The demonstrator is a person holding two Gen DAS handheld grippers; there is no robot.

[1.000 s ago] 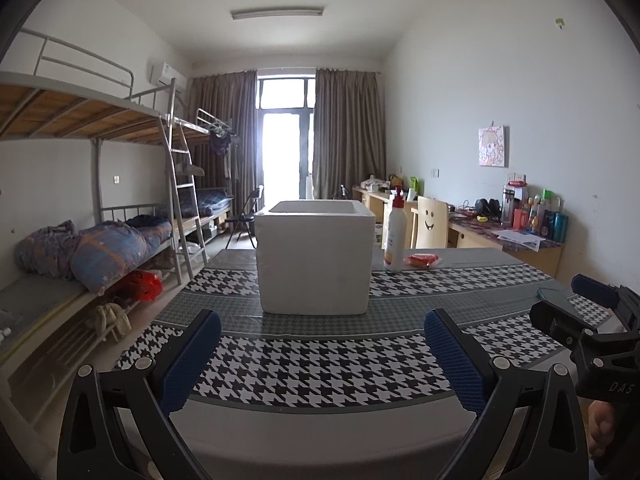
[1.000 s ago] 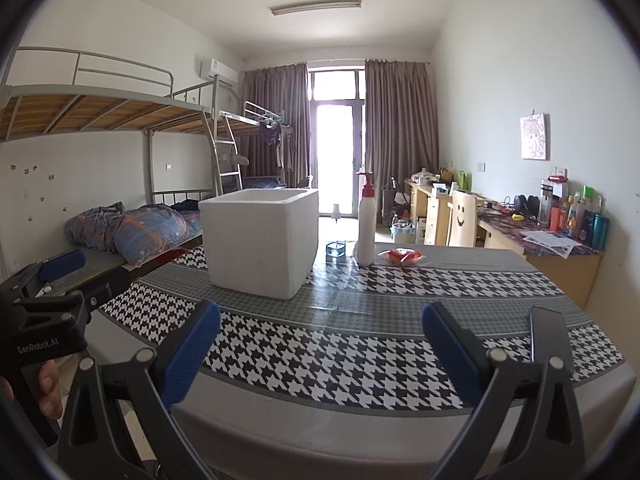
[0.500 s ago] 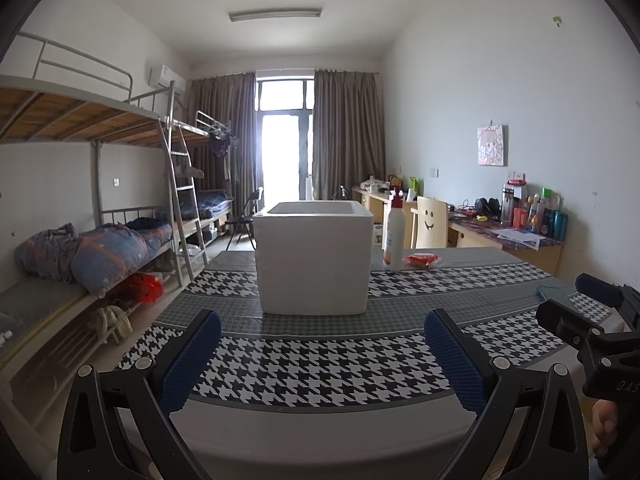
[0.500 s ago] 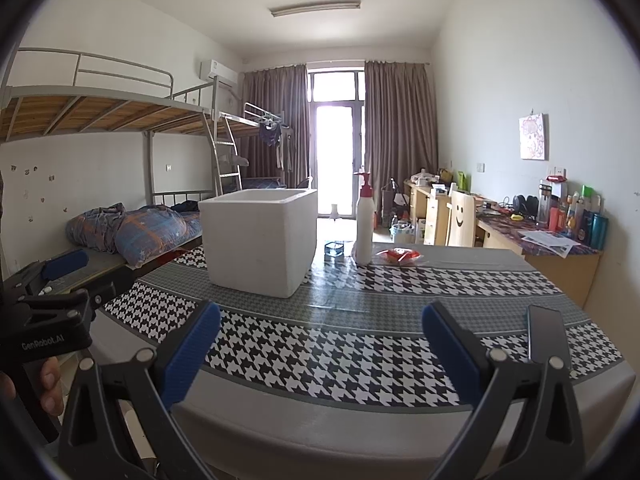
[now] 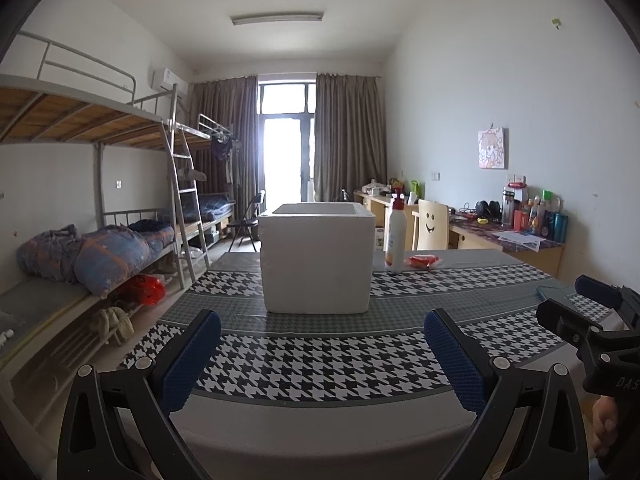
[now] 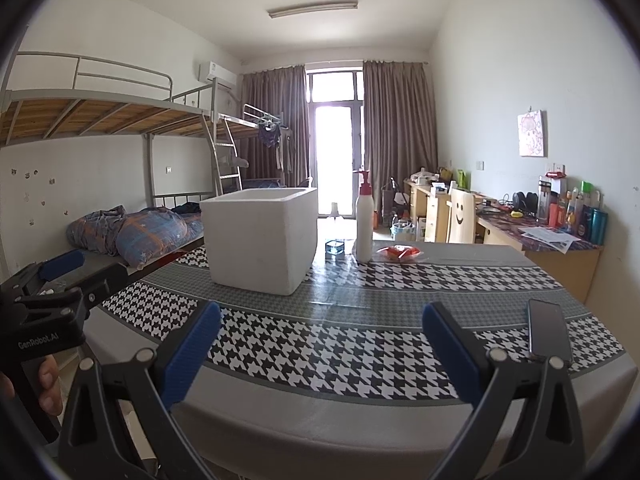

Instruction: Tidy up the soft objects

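Foam box (image 5: 316,258), white and open-topped, stands on the houndstooth tablecloth (image 5: 320,360) near the middle of the table; its inside is out of sight from both cameras, so its contents cannot be told. Just right of the box stands a white pump bottle (image 5: 396,246) with a red top, and beside that lies a small red-and-white packet (image 5: 425,261), the only item here that looks soft, though it is too small to make out clearly. In the right wrist view a small glass cup (image 6: 334,246) sits behind the box, between it and the bottle. A dark phone (image 6: 548,332) lies flat near the table's right edge, its lower end cut off by the right finger.

The left gripper (image 5: 318,356) hovers at the near table edge with its 2 blue-padded fingers spread wide, gripping nothing. The right gripper (image 6: 320,354) is likewise spread wide and empty. Each camera catches the other gripper at its frame edge, partly cut off, with a bit of the hand (image 6: 48,388) that grasps it.
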